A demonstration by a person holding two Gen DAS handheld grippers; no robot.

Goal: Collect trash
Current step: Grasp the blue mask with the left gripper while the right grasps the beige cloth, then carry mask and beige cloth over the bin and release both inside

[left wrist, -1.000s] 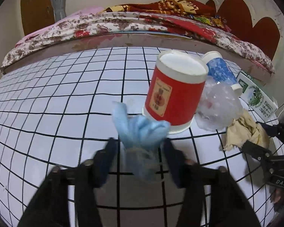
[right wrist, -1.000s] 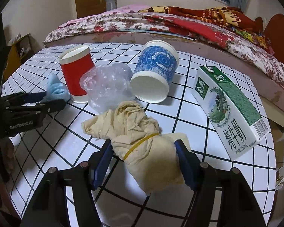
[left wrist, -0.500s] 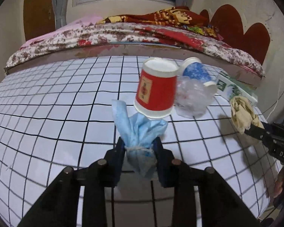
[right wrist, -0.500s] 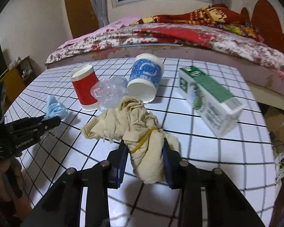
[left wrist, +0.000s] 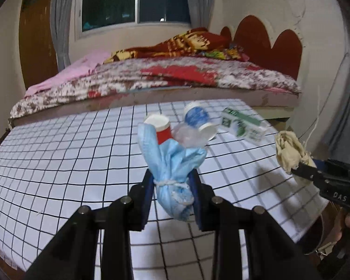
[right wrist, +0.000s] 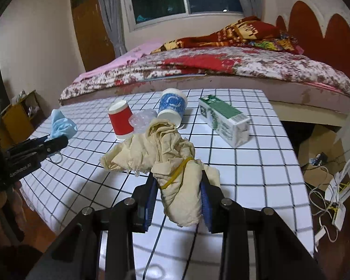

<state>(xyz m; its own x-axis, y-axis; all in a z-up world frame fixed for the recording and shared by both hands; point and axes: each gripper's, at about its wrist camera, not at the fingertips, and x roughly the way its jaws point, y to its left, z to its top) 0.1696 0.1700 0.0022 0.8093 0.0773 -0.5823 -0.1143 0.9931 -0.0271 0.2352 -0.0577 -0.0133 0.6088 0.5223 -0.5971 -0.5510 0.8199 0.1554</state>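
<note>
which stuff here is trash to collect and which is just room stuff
Trash: blue face mask in left gripper, beige cloth wad in right gripper, red cup, blue cup, plastic wrap, milk carton.

Lying about: bed, cables.

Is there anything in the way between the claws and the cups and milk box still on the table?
Both claws are already full. The left claw pinches the blue mask bundle, the right claw the beige cloth bundle. These bundles sit in front of the red cup, blue cup and milk carton.
</note>
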